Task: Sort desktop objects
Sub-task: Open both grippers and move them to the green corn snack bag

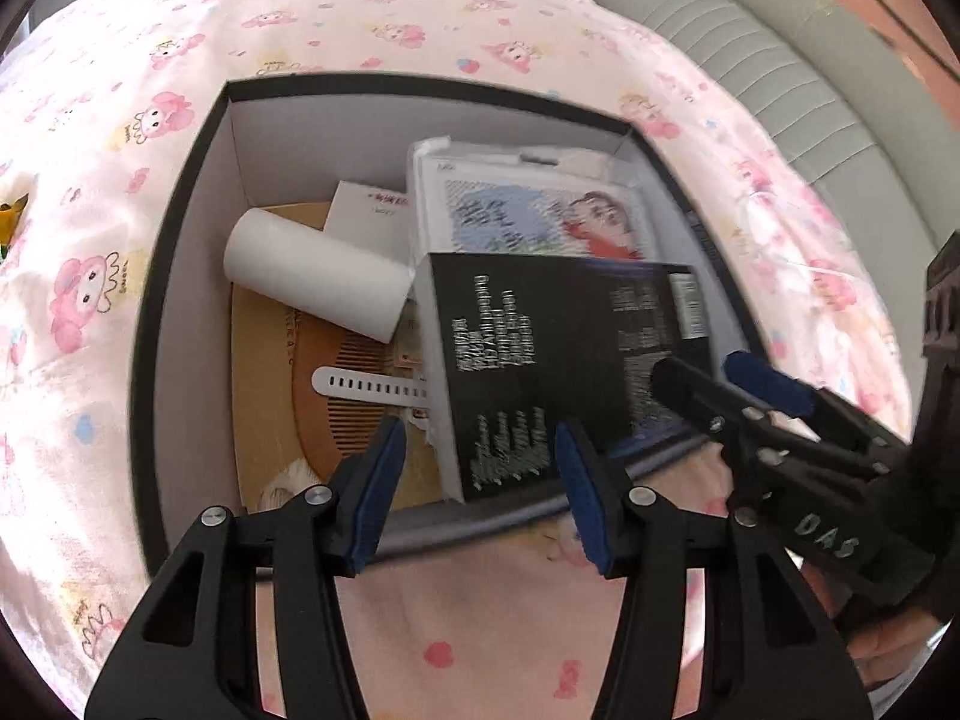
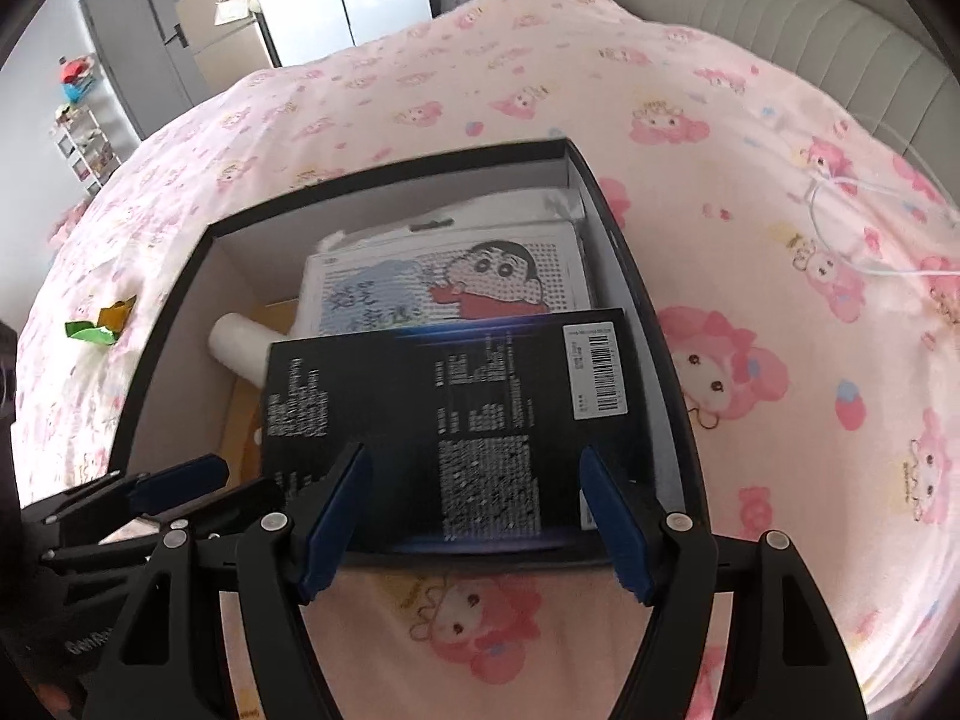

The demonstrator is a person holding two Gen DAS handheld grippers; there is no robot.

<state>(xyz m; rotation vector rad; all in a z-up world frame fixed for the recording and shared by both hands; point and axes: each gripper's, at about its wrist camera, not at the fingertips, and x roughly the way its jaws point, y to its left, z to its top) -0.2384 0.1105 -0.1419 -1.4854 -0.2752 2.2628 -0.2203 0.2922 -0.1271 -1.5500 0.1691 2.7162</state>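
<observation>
Most items are already packed in the box (image 1: 180, 300); a wrapper (image 2: 102, 321) at nine o'clock is left. Both tongs, left gripper (image 1: 474, 480) and right gripper (image 2: 474, 516), are held open, empty.

Left tool (image 1: 474, 486): jaws parted, blue pads facing each other, nothing between them, pointing steeply downward. Right tool (image 2: 474, 516): jaws spread wider, likewise empty and angled steeply down. The two tools sit close side by side, the right tool just to the left tool's right.
</observation>
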